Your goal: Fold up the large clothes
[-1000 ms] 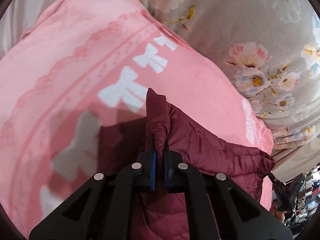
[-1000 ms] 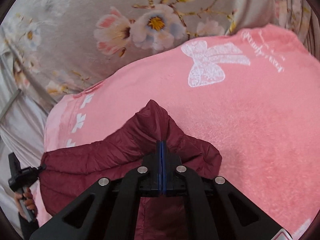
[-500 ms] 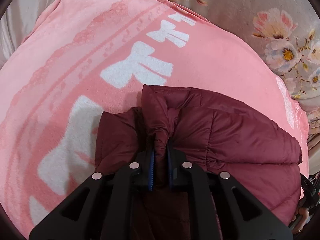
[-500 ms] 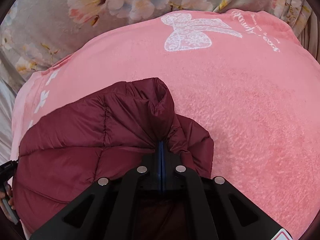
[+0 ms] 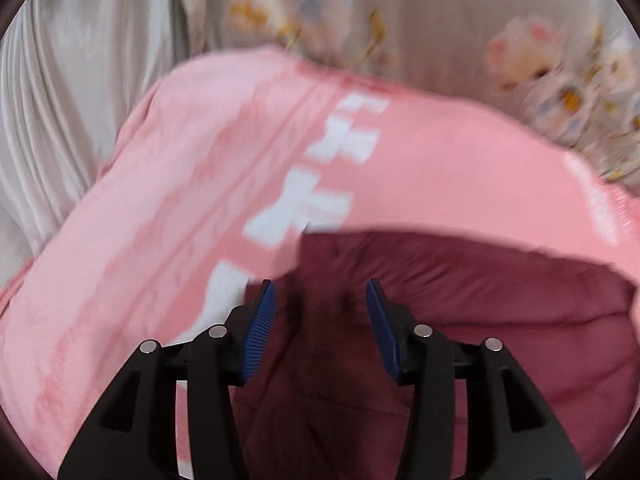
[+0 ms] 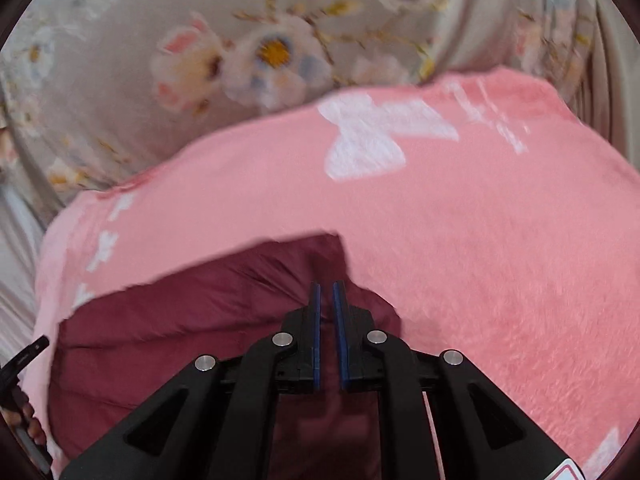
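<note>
A dark red quilted jacket point(image 5: 460, 320) lies folded and flat on a pink blanket point(image 5: 180, 200) with white bows. My left gripper point(image 5: 320, 284) hovers over the jacket's left edge; its jaws are opening wide and no fabric sits between the blue pads point(image 5: 260, 328). In the right wrist view the jacket point(image 6: 180, 328) fills the lower left. My right gripper point(image 6: 327, 285) is over its right corner, its jaws opening with a narrow gap between them. The cloth lies slack under them, not pinched.
The pink blanket point(image 6: 480, 240) rests on a grey floral sheet point(image 6: 240, 48). Pale pleated fabric point(image 5: 60, 100) hangs at the far left. A hand point(image 6: 32, 428) on the other gripper's black handle point(image 6: 24, 360) shows at the right wrist view's lower left edge.
Both grippers held pinched folds of the jacket a second ago. Its raised edge has since dropped flat onto the blanket. The left jaws have sprung wide and the right jaws have parted slightly.
</note>
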A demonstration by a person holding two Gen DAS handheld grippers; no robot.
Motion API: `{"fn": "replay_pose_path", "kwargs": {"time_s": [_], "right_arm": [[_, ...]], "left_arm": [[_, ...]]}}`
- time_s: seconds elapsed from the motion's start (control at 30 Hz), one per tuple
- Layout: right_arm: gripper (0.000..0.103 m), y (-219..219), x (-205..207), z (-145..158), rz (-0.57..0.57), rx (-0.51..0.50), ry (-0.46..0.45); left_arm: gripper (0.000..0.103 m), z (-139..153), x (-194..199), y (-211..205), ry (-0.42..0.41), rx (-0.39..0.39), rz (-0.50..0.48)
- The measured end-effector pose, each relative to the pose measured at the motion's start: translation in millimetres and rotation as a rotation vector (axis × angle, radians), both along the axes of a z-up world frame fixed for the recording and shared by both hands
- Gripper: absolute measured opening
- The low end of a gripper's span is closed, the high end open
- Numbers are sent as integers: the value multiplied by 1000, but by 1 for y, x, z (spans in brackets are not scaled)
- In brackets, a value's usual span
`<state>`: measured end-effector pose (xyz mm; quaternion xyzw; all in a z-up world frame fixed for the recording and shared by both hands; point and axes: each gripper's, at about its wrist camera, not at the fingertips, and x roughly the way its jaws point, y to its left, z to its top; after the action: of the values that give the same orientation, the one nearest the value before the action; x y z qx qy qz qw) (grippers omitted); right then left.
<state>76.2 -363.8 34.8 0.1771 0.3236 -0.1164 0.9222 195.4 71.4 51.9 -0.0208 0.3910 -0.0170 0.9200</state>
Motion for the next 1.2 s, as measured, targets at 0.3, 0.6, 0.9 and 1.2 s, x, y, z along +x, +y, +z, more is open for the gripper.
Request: {"fn": "replay_pose_path", "kwargs": {"time_s": [0.3, 0.6, 0.9, 1.2], "right_arm": [[11, 136, 97, 3, 409, -26, 90], [7, 143, 126, -62, 423, 27, 197], [4, 142, 120, -74, 399, 38, 154], [1, 135, 122, -74, 385, 81, 132]], "left_arm": [[52, -11, 32, -122, 145, -128, -233], [59, -61, 43, -152, 122, -45, -229], [67, -70, 38, -164, 62, 18, -230], [69, -71, 41, -164, 55, 6, -229]]}}
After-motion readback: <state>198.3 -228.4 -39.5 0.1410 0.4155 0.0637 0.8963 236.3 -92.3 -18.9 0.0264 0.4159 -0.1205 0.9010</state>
